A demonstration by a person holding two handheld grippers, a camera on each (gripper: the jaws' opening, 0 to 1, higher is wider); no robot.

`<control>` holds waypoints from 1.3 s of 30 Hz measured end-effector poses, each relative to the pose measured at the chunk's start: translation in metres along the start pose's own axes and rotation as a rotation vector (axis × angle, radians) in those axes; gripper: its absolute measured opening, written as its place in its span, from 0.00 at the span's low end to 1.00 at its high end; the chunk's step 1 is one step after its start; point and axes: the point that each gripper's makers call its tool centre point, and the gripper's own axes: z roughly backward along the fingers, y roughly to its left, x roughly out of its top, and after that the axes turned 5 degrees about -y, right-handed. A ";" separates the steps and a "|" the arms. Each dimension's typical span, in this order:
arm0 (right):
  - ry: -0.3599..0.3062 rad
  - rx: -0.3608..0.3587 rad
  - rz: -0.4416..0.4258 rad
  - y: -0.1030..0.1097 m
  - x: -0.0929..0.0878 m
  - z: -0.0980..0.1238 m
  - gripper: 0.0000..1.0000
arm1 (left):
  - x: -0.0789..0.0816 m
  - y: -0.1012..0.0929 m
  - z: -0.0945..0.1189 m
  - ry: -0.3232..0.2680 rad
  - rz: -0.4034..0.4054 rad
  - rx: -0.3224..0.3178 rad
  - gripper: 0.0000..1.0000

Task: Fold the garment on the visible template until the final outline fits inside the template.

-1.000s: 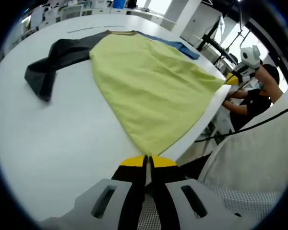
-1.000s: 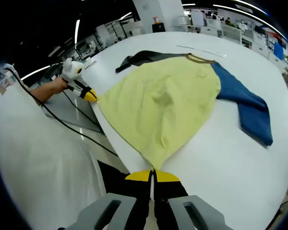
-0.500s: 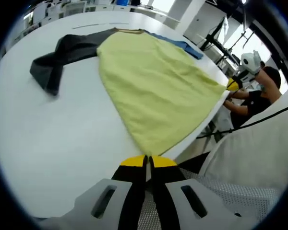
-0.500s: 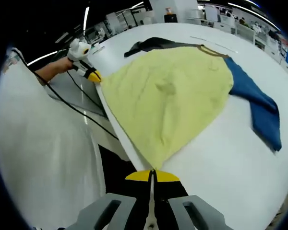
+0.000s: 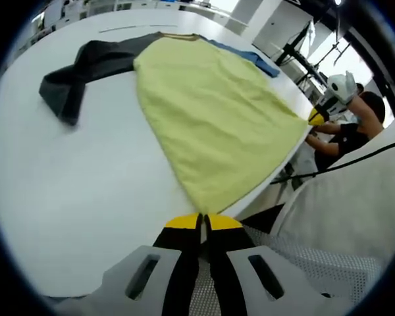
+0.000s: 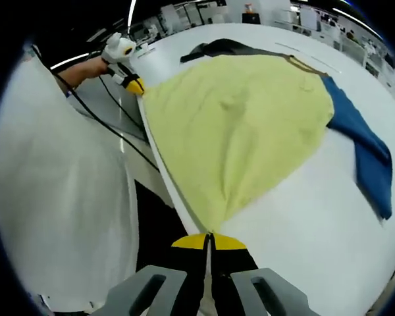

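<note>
garment [image 5: 214, 112] lies spread on the white table [image 5: 85, 191], hem stretched tighter along the near edge than a second ago; left gripper [image 5: 201, 219] and right gripper [image 6: 209, 238] each pinch a hem corner, ready for folding.

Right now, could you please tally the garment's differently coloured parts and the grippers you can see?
Yellow-green body: 1
Blue sleeve: 1
Dark grey sleeve: 1
Grippers: 2, the left gripper and the right gripper, each shut on a hem corner of the garment
Total: 5
</note>
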 end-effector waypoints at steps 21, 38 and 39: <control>0.007 0.028 0.011 0.004 -0.004 0.001 0.03 | -0.001 -0.002 -0.001 0.028 -0.015 0.003 0.00; 0.000 0.016 -0.010 0.003 -0.004 -0.001 0.00 | -0.002 -0.002 0.002 0.021 -0.006 0.000 0.00; -0.005 0.019 -0.021 0.004 -0.004 0.000 0.00 | -0.002 -0.002 0.002 0.021 -0.006 0.000 0.00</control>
